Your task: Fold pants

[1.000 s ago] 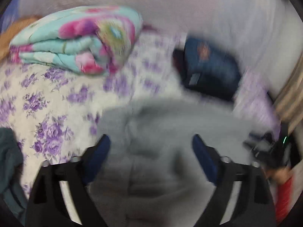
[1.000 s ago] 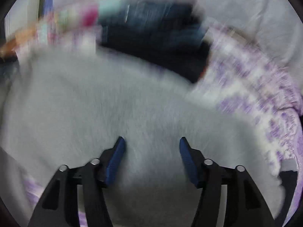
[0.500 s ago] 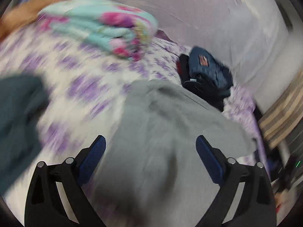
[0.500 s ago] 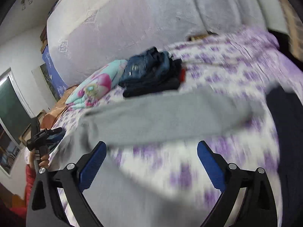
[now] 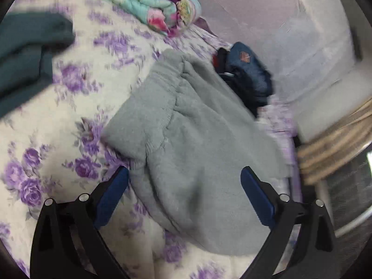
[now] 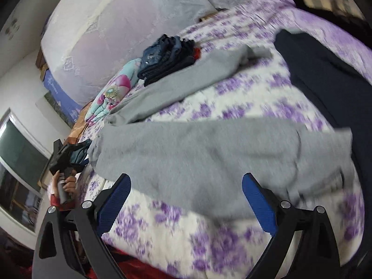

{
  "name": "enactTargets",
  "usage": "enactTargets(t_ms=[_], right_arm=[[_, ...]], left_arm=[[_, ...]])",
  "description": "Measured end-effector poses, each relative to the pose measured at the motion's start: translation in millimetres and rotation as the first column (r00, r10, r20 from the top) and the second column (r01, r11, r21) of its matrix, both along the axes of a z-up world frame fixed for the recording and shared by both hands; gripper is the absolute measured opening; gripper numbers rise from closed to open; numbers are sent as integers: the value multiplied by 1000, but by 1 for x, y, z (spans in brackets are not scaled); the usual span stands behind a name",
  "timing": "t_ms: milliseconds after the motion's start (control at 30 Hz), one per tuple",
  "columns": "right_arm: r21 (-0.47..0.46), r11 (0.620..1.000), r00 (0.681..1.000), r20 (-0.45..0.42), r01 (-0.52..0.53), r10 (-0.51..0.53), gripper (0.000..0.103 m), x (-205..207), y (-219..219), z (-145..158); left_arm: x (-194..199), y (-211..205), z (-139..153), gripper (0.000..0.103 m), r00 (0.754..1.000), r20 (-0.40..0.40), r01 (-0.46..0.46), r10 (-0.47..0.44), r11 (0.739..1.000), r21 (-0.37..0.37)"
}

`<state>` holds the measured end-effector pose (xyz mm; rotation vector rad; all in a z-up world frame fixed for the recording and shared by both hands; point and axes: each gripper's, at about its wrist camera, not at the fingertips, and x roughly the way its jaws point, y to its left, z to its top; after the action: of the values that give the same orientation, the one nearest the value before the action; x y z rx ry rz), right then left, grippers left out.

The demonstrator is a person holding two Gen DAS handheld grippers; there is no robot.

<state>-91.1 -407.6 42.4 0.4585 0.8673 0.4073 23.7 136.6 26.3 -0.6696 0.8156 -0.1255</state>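
Observation:
Grey fleece pants (image 5: 193, 137) lie on the bed with the ribbed waistband toward the left gripper. In the right wrist view the pants (image 6: 209, 153) spread with two legs apart, one leg running toward the far clothes pile. My left gripper (image 5: 183, 186) is open, hovering over the waist end, holding nothing. My right gripper (image 6: 186, 190) is open above the nearer leg, empty. The left gripper and the hand holding it (image 6: 62, 162) show at the left edge of the right wrist view.
A floral purple bedspread (image 5: 46, 139) covers the bed. A folded quilt (image 5: 151, 7) and a pile of dark jeans (image 5: 246, 74) lie at the far side. A teal garment (image 5: 25, 53) lies left. A dark navy garment (image 6: 325, 81) lies right. A wall borders the bed.
Both grippers have let go of the grey pants and pulled back. The right gripper's jaws opened wider. The pants now lie spread on the bed.

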Motion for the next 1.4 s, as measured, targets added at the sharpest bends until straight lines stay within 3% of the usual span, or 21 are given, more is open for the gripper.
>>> enactTargets(t_ms=[100, 167, 300, 367, 433, 533, 567, 600, 667, 733, 833, 900, 967, 1000, 1100, 1233, 1300, 1333, 1367, 1400], right_arm=[[72, 997, 998, -60, 30, -26, 97, -17, -17, -11], [104, 993, 995, -94, 49, -40, 97, -26, -27, -21], [225, 969, 987, -144, 107, -76, 94, -26, -49, -47], [265, 954, 984, -138, 144, -110, 91, -22, -57, -49], [274, 945, 980, -132, 178, -147, 86, -16, -62, -48], [248, 937, 966, -145, 245, -214, 53, -3, -67, -53], [240, 936, 963, -147, 255, -225, 30, 1, -68, -55], [245, 934, 962, -156, 258, -225, 21, 7, -70, -58], [252, 938, 967, -154, 237, -203, 17, 27, -71, -57], [255, 944, 975, -117, 211, -187, 16, 53, -72, -37], [283, 949, 985, 57, 140, -163, 14, 89, -75, 42], [287, 952, 978, 146, 103, -150, 14, 95, -78, 80], [263, 959, 973, 174, 104, -153, 14, 97, -87, 97], [235, 965, 974, 164, 115, -157, 14, 96, -92, 94], [180, 971, 986, 25, 155, -162, 14, 87, -111, 43], [164, 974, 961, -252, 158, -113, 18, 76, -128, -46], [174, 971, 967, -223, 166, -125, 28, 58, -134, -44], [158, 972, 970, -198, 172, -140, 33, 50, -136, -39], [123, 974, 974, -148, 191, -172, 44, 40, -140, -27], [78, 971, 970, -104, 227, -218, 55, 31, -143, -16]], left_arm=[[11, 1, -11, 91, 999, 20, -35, 35, 999, 12], [12, 8, -12, 77, 997, 28, -71, 70, 997, 7], [10, 21, -19, 30, 992, 14, -124, 125, 992, -16], [8, 27, -23, 29, 992, 17, -125, 126, 990, -63], [7, 25, -22, 27, 993, 25, -117, 118, 992, -44], [10, 16, -17, 27, 994, 21, -109, 109, 994, 18], [12, 15, -16, 27, 994, 18, -110, 109, 994, 22], [13, 16, -16, 27, 994, 12, -111, 110, 994, 16], [15, 21, -17, 25, 993, -3, -115, 115, 993, -25], [14, 30, -13, 21, 992, -8, -124, 124, 987, -98], [-1, 41, 12, 20, 989, 47, -126, 138, 972, -199], [-14, 42, 31, 20, 987, 84, -113, 136, 967, -229], [-29, 37, 48, 20, 986, 107, -101, 127, 969, -225], [-38, 32, 51, 20, 988, 108, -88, 113, 975, -206], [-53, 26, 37, 21, 995, 71, -64, 76, 985, -161], [-50, 31, -27, 23, 995, -100, -39, 22, 984, -174], [-61, 34, -22, 26, 999, -43, -12, 5, 983, -182], [-66, 35, -16, 33, 1000, -29, -14, 9, 985, -171], [-74, 37, -7, 41, 1000, -4, -28, 28, 989, -144], [-81, 38, 3, 54, 998, 16, -52, 54, 993, -103]])
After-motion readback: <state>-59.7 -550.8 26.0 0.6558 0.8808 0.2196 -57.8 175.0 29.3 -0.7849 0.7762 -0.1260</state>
